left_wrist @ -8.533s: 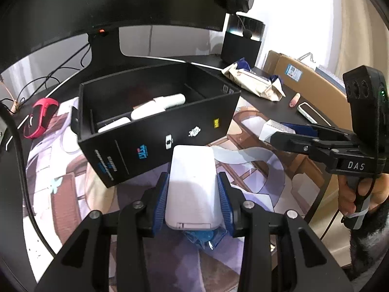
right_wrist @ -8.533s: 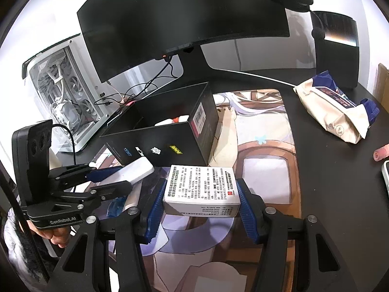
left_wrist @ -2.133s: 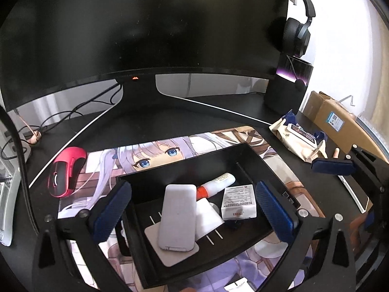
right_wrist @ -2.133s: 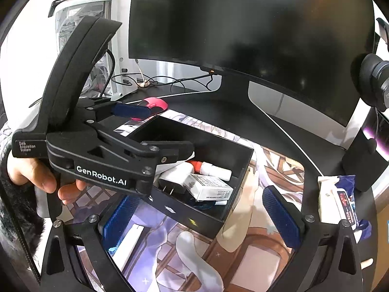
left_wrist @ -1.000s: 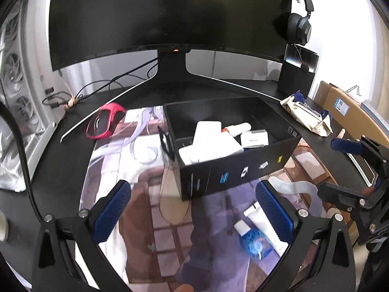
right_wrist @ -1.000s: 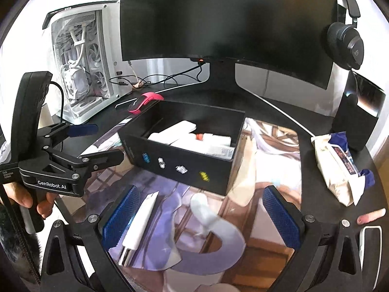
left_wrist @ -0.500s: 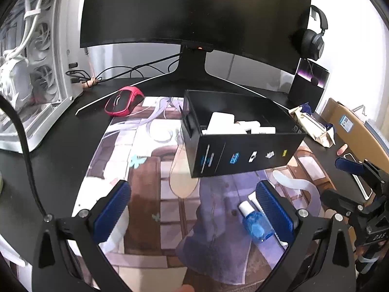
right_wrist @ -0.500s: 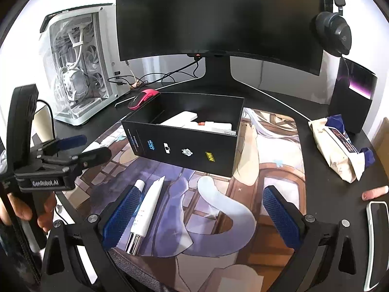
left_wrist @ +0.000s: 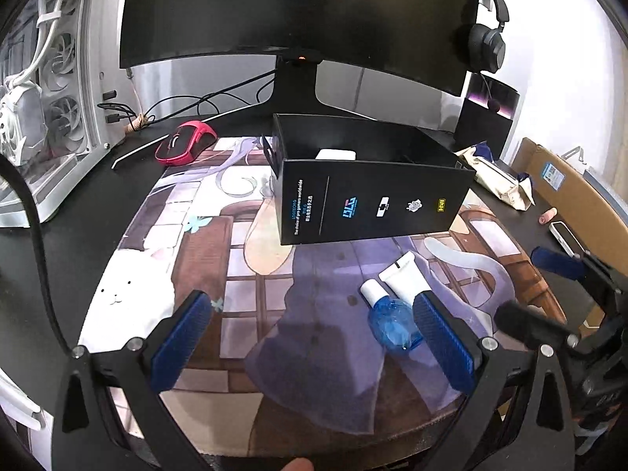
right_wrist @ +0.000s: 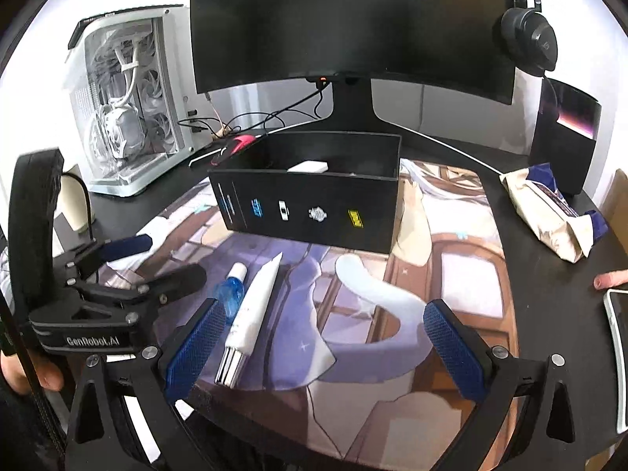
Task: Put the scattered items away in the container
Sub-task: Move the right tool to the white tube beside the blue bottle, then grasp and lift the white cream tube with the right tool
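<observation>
Dark bench point(left_wrist: 98, 212) with printed desk mat point(left_wrist: 204, 235), monitor point(left_wrist: 298, 11) behind. Black box point(left_wrist: 373, 204) at mat centre, open top, white item point(left_wrist: 335, 154) peeking above the rim; rest of contents hidden by the near wall. Still out on the mat just in front of the box: blue bottle point(left_wrist: 392, 324) and white tube point(left_wrist: 406, 276), lying side by side, touching or nearly so. Judged partly done, two items left to load. Left gripper point(left_wrist: 310, 341) wide apart, empty, hovering low with bottle just inside its right pad. Right gripper point(right_wrist: 322, 343) also spread, empty, tube near its left pad. Red mouse point(left_wrist: 184, 147), headphones point(left_wrist: 486, 45), wipes pack point(right_wrist: 549, 208), phone point(right_wrist: 618, 357) off to the sides, apart from the mat items.
</observation>
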### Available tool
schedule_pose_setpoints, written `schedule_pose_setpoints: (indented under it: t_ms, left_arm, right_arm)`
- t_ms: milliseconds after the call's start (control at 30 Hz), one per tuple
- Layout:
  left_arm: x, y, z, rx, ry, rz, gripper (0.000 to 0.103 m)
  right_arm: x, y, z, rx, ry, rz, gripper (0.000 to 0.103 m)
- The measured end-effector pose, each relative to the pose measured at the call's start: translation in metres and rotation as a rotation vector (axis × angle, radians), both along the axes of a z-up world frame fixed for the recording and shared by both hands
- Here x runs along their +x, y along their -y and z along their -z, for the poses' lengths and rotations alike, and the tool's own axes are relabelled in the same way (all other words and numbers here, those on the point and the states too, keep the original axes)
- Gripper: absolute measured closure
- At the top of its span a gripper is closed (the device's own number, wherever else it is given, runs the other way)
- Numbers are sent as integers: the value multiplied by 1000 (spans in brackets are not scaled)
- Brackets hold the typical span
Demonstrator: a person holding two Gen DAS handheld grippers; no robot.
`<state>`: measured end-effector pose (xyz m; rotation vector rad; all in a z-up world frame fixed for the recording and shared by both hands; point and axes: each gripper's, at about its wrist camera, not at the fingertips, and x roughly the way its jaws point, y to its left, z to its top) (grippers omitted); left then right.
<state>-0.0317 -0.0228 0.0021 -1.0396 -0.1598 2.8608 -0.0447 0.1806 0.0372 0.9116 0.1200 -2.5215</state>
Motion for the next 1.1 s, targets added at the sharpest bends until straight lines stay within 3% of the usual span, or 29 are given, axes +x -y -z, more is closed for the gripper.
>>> schedule_pose_setpoints:
  t_ms: [433, 1100]
  left_arm:
    - [-1, 19, 3, 46, 27, -30, 0]
    - [-3, 12, 7, 13, 58, 16, 0]
  right_arm:
    - [10, 10, 25, -7, 25, 2, 0]
    - [1, 14, 36, 38, 15, 36, 1]
